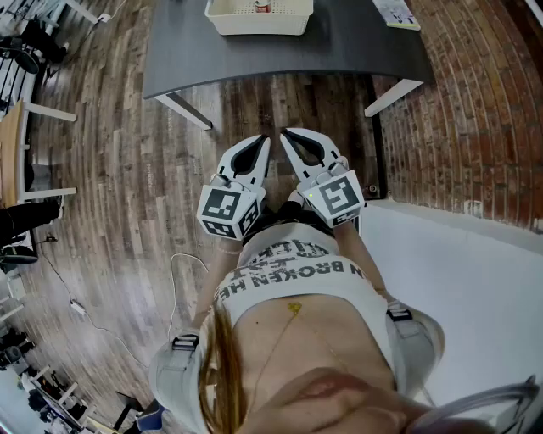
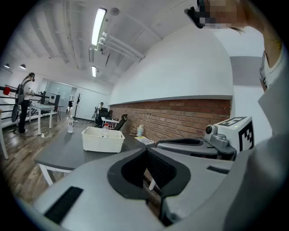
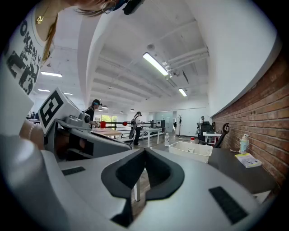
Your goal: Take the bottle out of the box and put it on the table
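Grey surface [image 1: 339, 42] is sitting at the far end of the wood floor [image 1: 127, 153], carrying the white box [image 1: 254, 27] w/ the bottle [image 1: 263, 6] standing inside it, red cap just showing above the rim. Left gripper [image 1: 261, 140] and right gripper [image 1: 288, 134] are hovering side by side close to the person's body, well apart from the box, both pointing roughly level toward it. Each one's jaws are pressing together w/ nothing btwn them. Task is looking not yet begun; a reach toward the box is prob. the step coming up.

Risks from here: arriving w/ jaws pressed together would be knocking the bottle over inside the box instead of gripping it, so opening needs doing before contact. Box is looking like light plastic, so a lift that's dragging the bottle against its wall could be tugging or tipping the box along w/ it. A second clear bottle [image 2: 70, 125] is standing beyond the box to the left, which could be drawing the wrong pick.
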Available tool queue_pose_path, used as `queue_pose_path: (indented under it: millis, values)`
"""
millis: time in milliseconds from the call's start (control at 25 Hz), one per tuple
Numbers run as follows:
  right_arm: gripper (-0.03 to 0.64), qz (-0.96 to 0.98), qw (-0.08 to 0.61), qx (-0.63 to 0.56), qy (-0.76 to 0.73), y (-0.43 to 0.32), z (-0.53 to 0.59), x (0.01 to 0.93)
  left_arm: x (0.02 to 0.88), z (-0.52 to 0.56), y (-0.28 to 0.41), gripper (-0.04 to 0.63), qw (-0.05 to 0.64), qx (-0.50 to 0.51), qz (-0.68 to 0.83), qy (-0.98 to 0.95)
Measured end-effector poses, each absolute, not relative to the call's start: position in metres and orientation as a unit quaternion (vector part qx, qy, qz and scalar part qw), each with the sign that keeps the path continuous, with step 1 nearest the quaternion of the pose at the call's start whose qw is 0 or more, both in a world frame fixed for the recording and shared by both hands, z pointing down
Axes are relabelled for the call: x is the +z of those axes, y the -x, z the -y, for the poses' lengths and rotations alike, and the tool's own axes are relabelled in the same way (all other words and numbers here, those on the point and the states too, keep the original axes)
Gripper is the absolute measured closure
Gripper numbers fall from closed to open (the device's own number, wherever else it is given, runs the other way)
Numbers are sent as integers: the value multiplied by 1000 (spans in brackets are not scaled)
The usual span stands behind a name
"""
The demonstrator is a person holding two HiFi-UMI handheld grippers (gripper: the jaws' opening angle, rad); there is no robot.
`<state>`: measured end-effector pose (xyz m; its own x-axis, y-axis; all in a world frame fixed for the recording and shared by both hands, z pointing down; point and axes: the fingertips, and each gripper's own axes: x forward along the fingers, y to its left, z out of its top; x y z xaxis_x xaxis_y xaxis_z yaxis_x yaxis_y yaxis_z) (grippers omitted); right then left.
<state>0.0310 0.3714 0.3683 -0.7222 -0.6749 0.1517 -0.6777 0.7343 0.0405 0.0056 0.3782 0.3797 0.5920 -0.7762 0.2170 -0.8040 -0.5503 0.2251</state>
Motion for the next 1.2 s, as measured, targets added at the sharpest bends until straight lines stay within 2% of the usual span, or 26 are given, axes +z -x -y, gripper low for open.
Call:
queue_pose_path:
  millis: [360,600,1200]
  values:
    - [607,934,75,23,-349,-55,-375,381,385,-378,-28,592,158,33,458,-874]
    - [607,937,76,18,-340,-49,-364,380,393,-371,-15,592,172,40,476,-862]
    - [607,921,73,24,-383,-23,-262,379,393,-266,5,592,170,47,415,-893]
